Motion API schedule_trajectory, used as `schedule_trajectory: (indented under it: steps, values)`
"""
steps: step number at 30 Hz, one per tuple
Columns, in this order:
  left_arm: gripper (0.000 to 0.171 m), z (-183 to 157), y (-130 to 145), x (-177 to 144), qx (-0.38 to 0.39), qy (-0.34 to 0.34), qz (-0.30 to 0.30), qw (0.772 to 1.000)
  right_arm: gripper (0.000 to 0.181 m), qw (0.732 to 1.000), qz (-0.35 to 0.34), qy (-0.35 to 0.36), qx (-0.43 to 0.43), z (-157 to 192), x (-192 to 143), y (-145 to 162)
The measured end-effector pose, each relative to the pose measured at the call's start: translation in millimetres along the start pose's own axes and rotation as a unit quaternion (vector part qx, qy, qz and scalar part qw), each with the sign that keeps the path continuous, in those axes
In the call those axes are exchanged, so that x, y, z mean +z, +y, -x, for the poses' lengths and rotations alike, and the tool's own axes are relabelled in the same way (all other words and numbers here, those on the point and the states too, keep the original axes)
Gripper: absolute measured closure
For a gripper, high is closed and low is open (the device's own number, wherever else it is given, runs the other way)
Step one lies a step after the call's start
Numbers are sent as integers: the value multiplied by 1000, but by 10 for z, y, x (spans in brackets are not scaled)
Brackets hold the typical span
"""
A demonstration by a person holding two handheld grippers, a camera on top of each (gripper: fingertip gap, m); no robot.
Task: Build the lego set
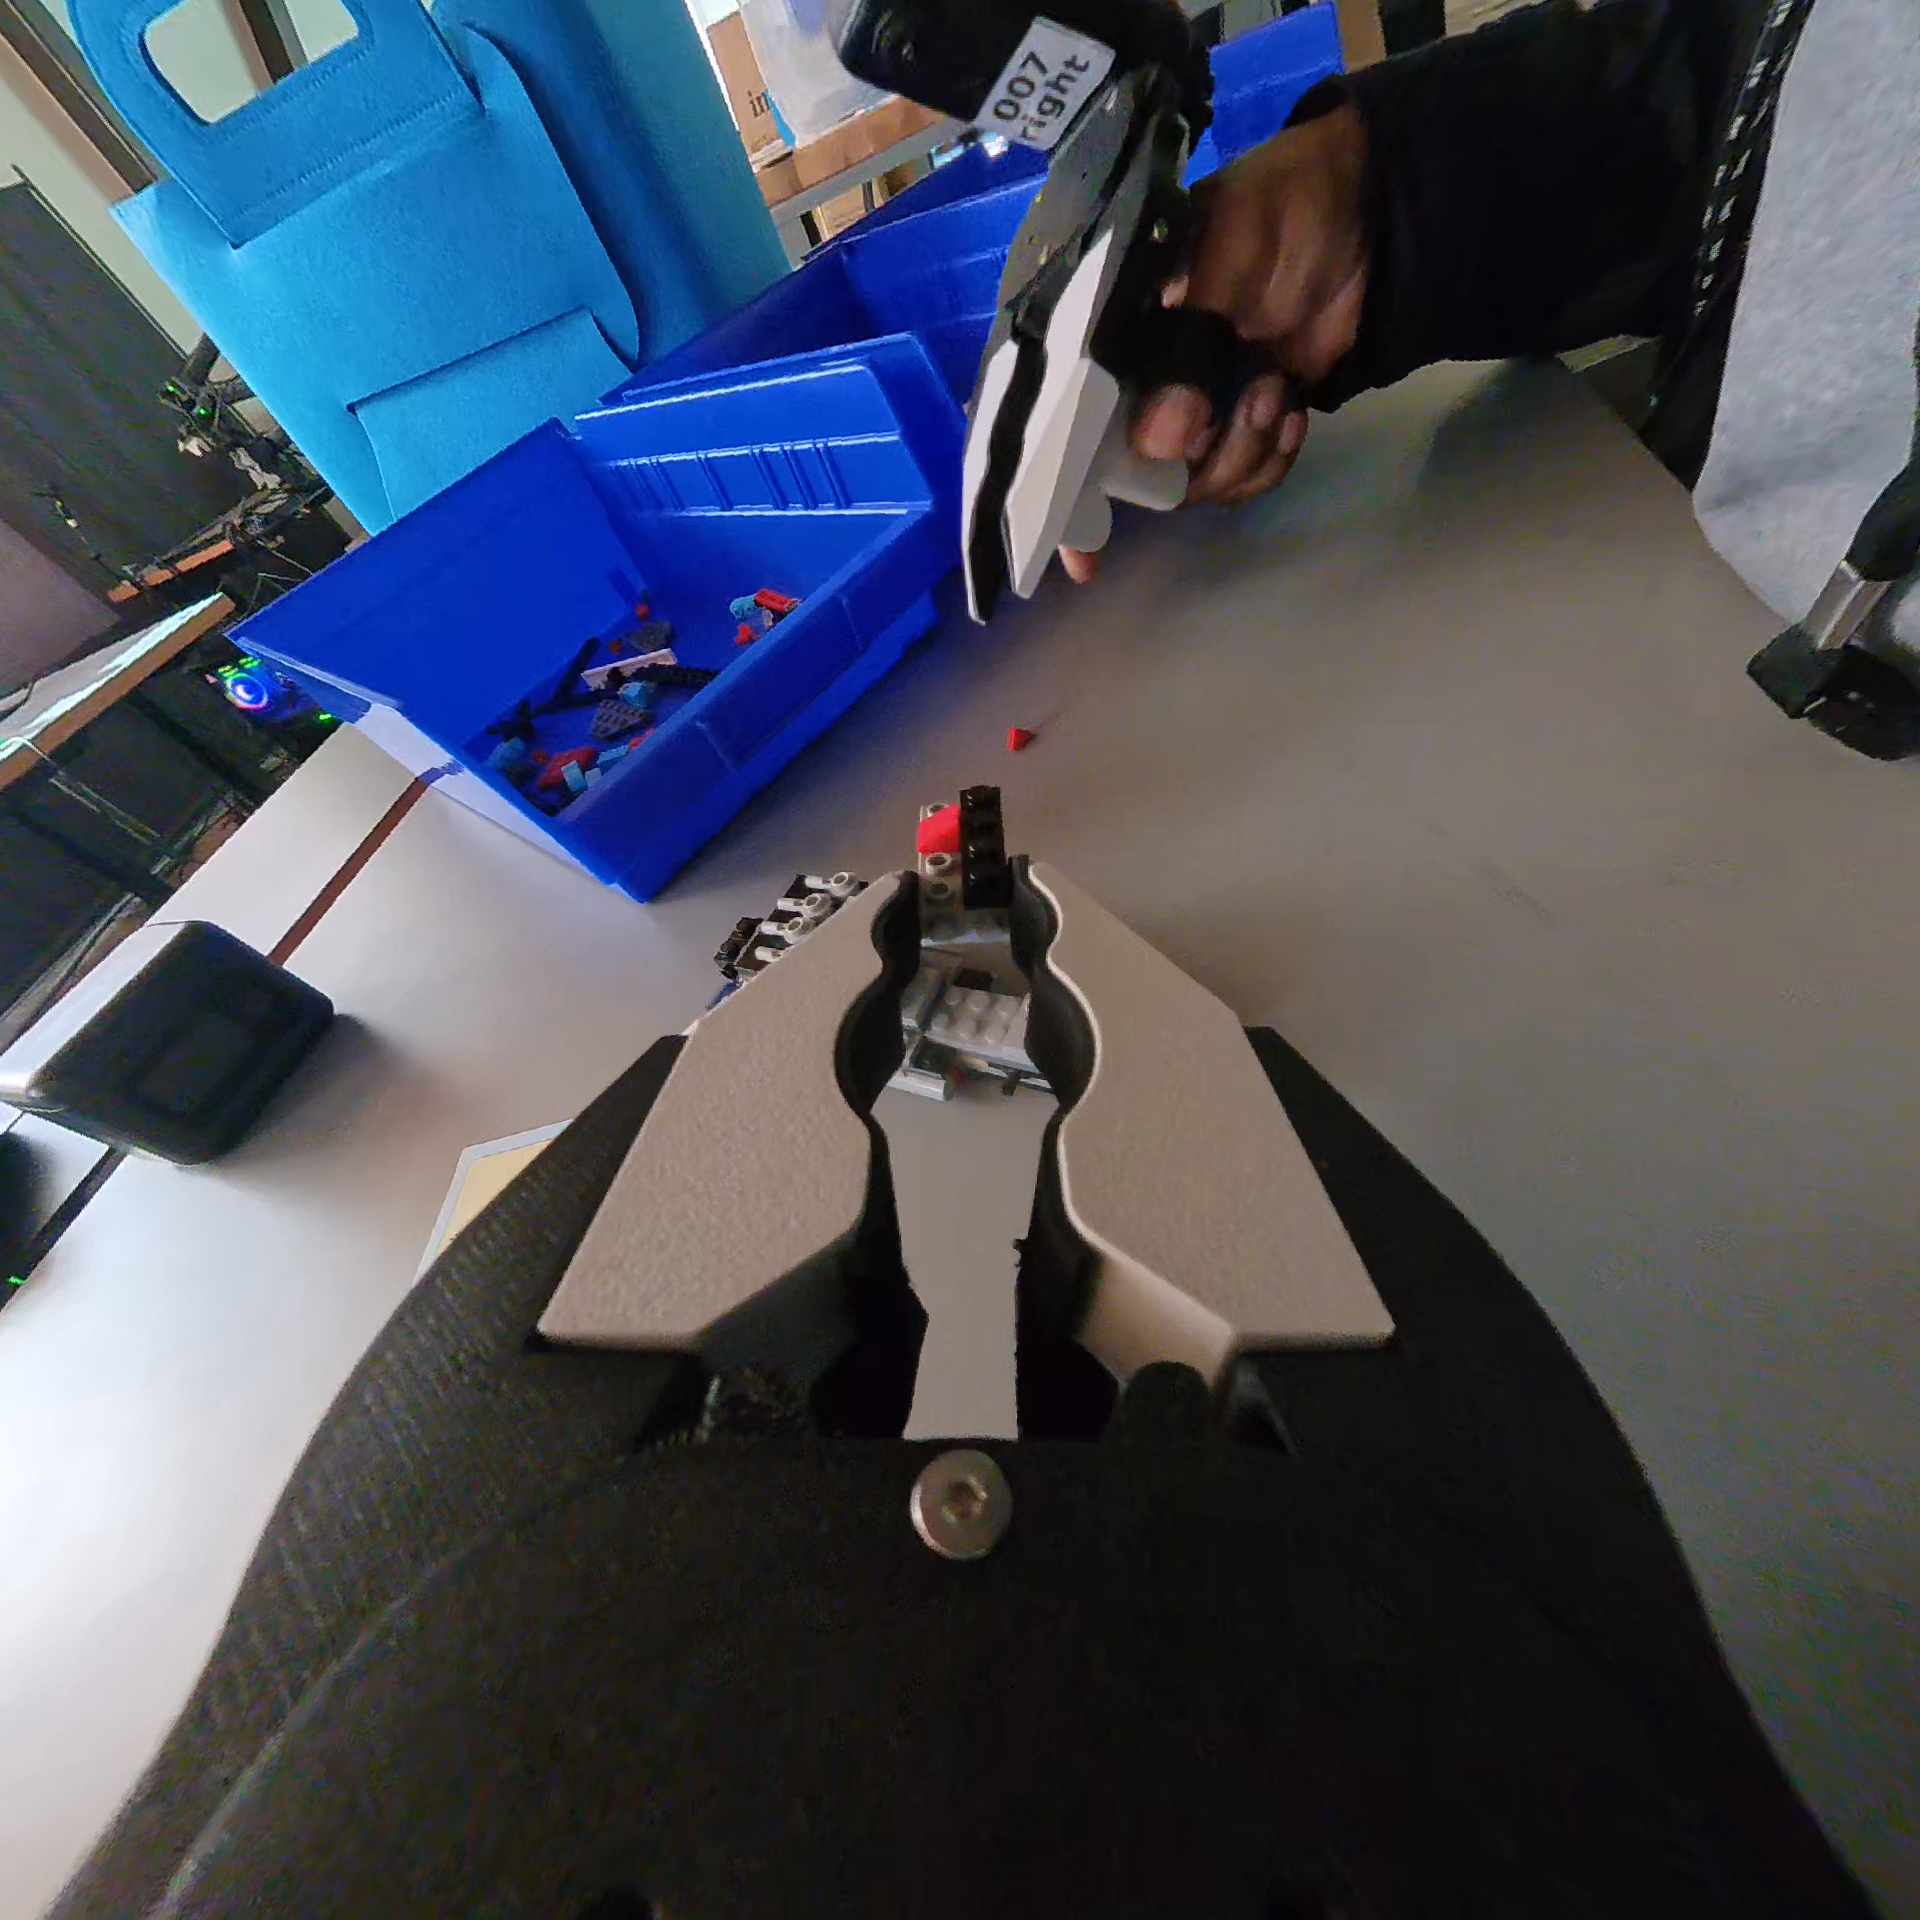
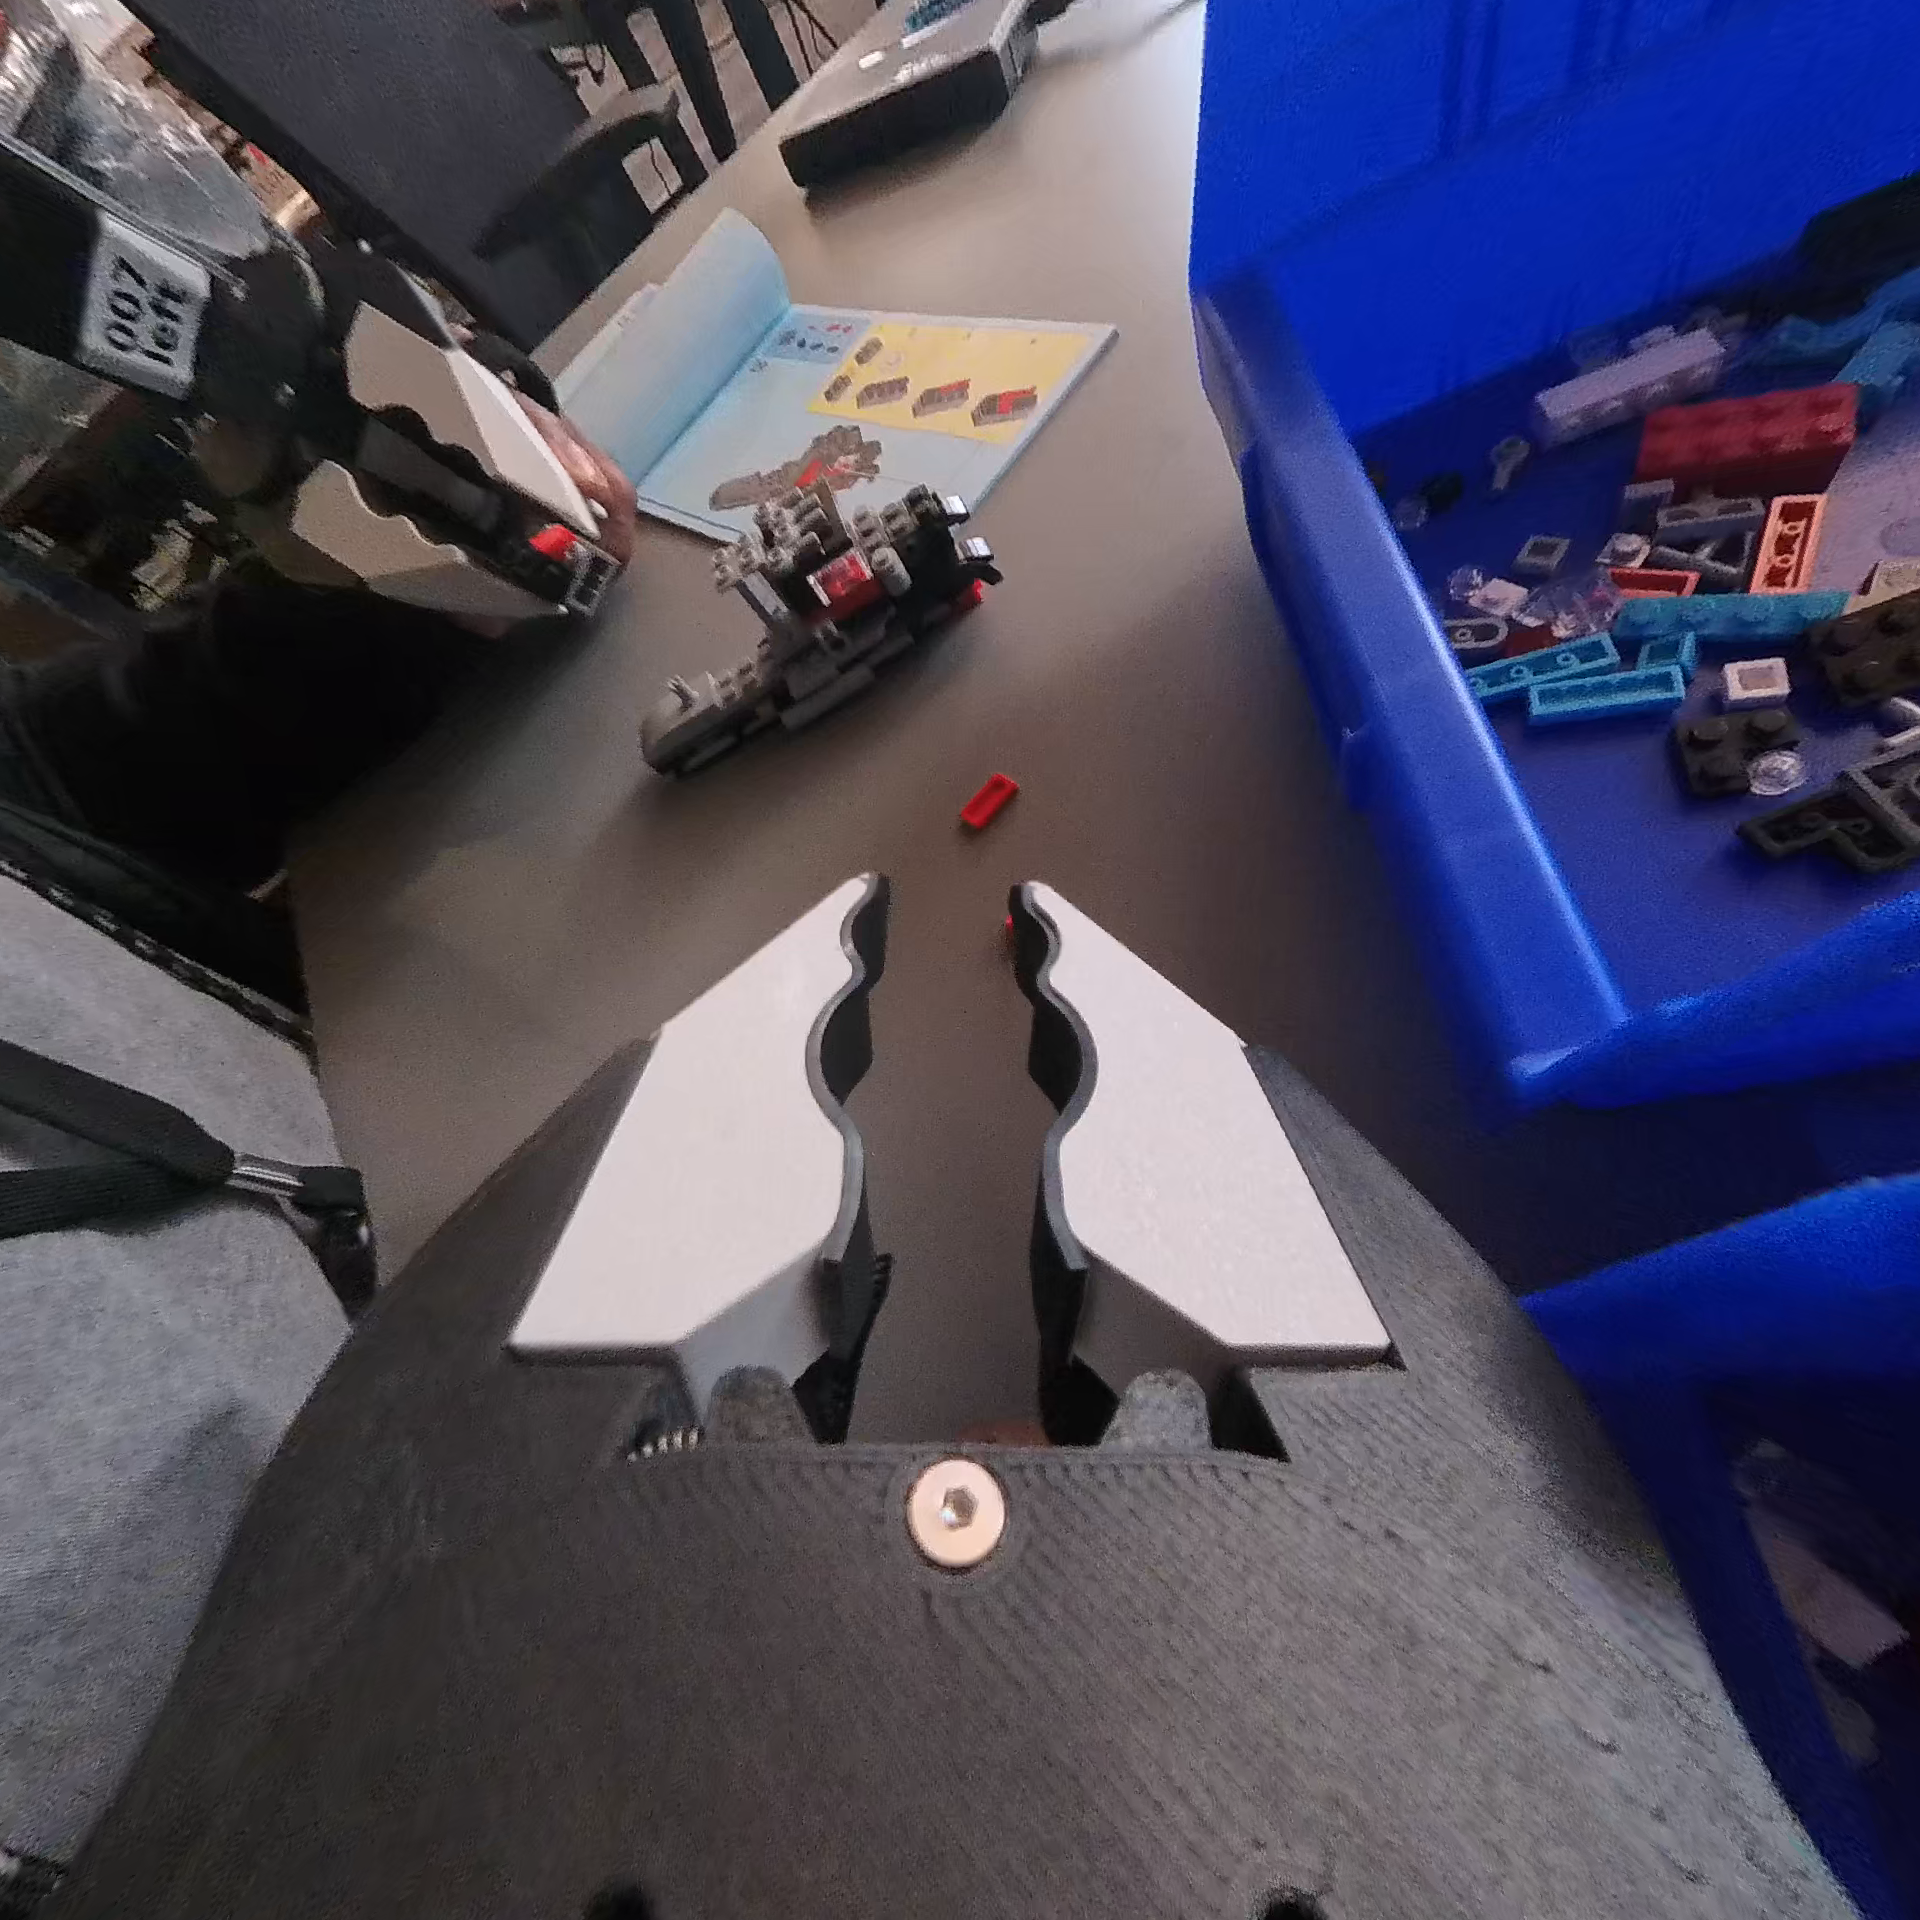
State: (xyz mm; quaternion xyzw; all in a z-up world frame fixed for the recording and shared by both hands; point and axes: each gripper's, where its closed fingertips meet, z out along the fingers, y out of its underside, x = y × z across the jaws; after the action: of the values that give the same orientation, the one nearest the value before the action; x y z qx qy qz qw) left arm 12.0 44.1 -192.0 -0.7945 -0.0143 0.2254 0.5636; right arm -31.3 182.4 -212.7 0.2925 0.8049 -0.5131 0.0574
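My left gripper (image 1: 961, 883) is shut on a small grey lego sub-assembly (image 1: 940, 899) with a red piece and a black brick on it, held just above the table. It also shows in the right wrist view (image 2: 587, 556). The larger grey, black and red lego model (image 2: 821, 623) stands on the grey table (image 2: 1091, 675), beside and beneath the left fingers (image 1: 790, 920). A loose small red piece (image 2: 987, 800) lies on the table in front of my right gripper (image 2: 948, 899), which is open and empty. The right gripper hangs above the table by the bin (image 1: 992, 592).
A blue bin (image 2: 1455, 831) with several loose lego pieces stands on the table (image 1: 468, 623). More blue bins sit behind and below it (image 2: 1714, 1351). An open instruction booklet (image 2: 862, 416) lies beyond the model. A black box (image 1: 177, 1039) sits near the table edge. A blue felt carrier (image 1: 364, 260) stands behind. My hands' fingertips stand some 15 cm from each other.
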Motion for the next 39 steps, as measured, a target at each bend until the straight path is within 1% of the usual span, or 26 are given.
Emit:
schedule_trajectory:
  steps: [5,12,18,23,27,30,33,39]
  values:
    - [155,24,-2,-7,-5,-7,-2,1000,157,1000,-23,3,-10,8,-230,-176]
    - [155,90,-21,-39,-21,-17,-12,1000,157,997,-24,67,-43,-234,-708,-363]
    - [155,147,-44,-72,-37,-24,-25,999,157,992,-24,105,-67,-435,-1007,-540]
    - [155,213,-55,-97,-59,-31,-33,997,157,990,-43,128,-42,-661,-1183,-582]
    - [155,296,-27,-94,-95,-40,-26,994,157,989,-60,132,-19,-747,-1237,-514]
    - [155,386,18,-74,-140,-52,-14,989,159,990,-84,115,-16,-676,-1237,-487]
    - [155,432,65,-46,-187,-54,-2,981,162,989,-117,88,-28,-513,-1216,-494]
    - [155,501,136,6,-232,-76,17,970,164,980,-195,15,-48,-128,-1071,-479]
